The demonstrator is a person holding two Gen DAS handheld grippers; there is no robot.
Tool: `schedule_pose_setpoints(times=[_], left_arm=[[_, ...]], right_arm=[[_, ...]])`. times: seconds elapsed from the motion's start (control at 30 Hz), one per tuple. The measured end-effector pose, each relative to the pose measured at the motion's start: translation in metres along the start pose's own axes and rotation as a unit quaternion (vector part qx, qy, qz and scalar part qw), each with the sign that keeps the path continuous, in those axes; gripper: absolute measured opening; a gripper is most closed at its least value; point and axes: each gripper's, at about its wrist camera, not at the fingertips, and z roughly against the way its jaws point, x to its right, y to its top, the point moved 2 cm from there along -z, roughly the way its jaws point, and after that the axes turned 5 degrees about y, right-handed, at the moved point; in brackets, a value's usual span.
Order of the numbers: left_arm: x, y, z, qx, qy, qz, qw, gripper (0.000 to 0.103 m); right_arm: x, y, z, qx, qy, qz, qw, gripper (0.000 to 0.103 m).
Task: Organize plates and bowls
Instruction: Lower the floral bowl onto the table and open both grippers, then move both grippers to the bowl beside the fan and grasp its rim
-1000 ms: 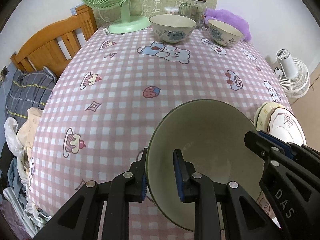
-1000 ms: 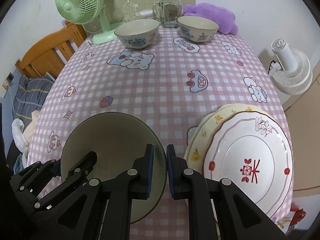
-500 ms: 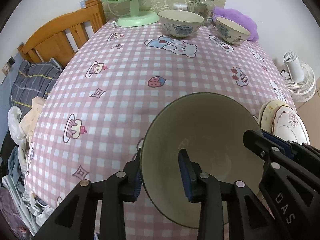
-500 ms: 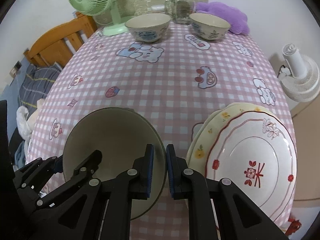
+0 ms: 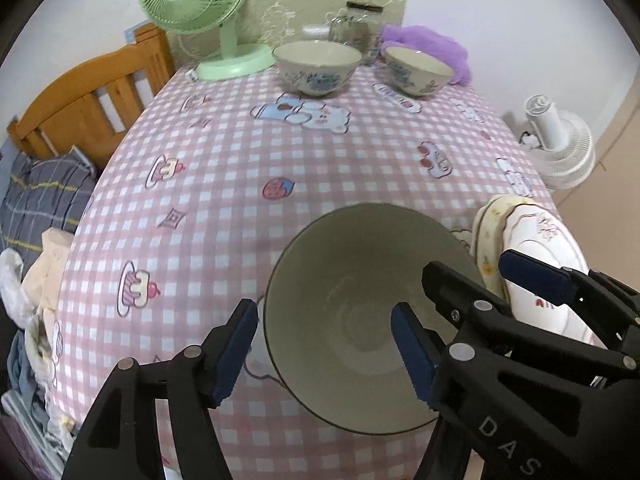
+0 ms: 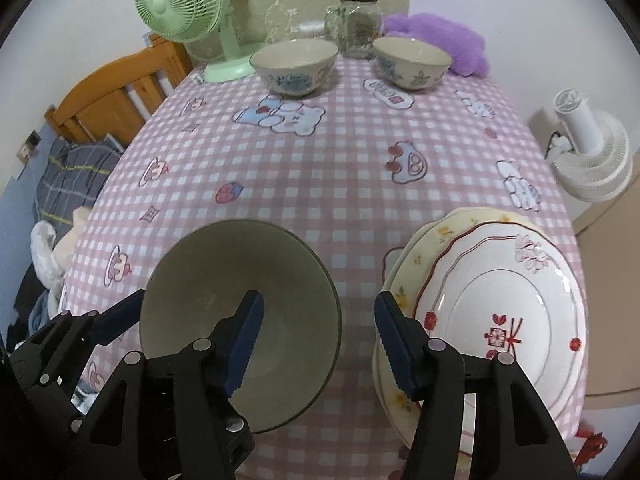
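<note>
Bowl between the claws: grey-green bowl — smooth glazed, deep and round with a thin dark rim, sitting on the tablecloth at the near edge, straddled by both claws.
Left gripper: spread wide; one blue pad outside the bowl's left wall, the other inside it, neither pressing.
Right gripper: also spread wide; its left pad hangs over the bowl's inside, its right pad at the edge of the plate stack, the bowl's right rim in the gap.
Plates: two, stacked just right of the right claw — a white plate with a scalloped red line and red motifs on top of a cream plate with small yellow flowers.
Far bowls: two, well ahead of both claws — a blue-patterned bowl and a floral bowl, both glossy cream ceramic.
Cloth: pink-and-white gingham, printed with cartoon bears and cakes.
Beyond the bowls: one green fan, one glass jar, one fuzzy purple plush.
Off the table, right: one white fan.
</note>
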Motion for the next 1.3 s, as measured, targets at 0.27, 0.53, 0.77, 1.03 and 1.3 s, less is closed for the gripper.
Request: schedule_pose_setpoints(times=[0.27,0.53,0.77,1.03,1.3], left_arm=[[-0.015,0.025,0.027,0.041,-0.031,-0.01,0.9986,0.071],[-0.021,0.064,0.047,0.081,-0.024,-0.007,0.9964,0.071],[-0.022,0.106,0.042,0.09,-0.004,0.015,0.9958,0.071],[-0.017,0.159,0.023,0.1,0.034,0.039,0.9937,0.071],[-0.016,0.203,-0.01,0.102,0.053,0.056,0.9918,0.071]], right_arm=[[-0.016,0.021,0.029,0.041,-0.03,-0.016,0.999,0.062],[-0.023,0.059,0.052,0.085,-0.041,-0.015,0.995,0.066],[-0.017,0.105,0.045,0.094,-0.026,-0.003,0.995,0.069],[-0.002,0.165,0.022,0.103,0.001,0.012,0.995,0.071],[0.007,0.213,-0.011,0.098,0.005,0.036,0.995,0.071]])
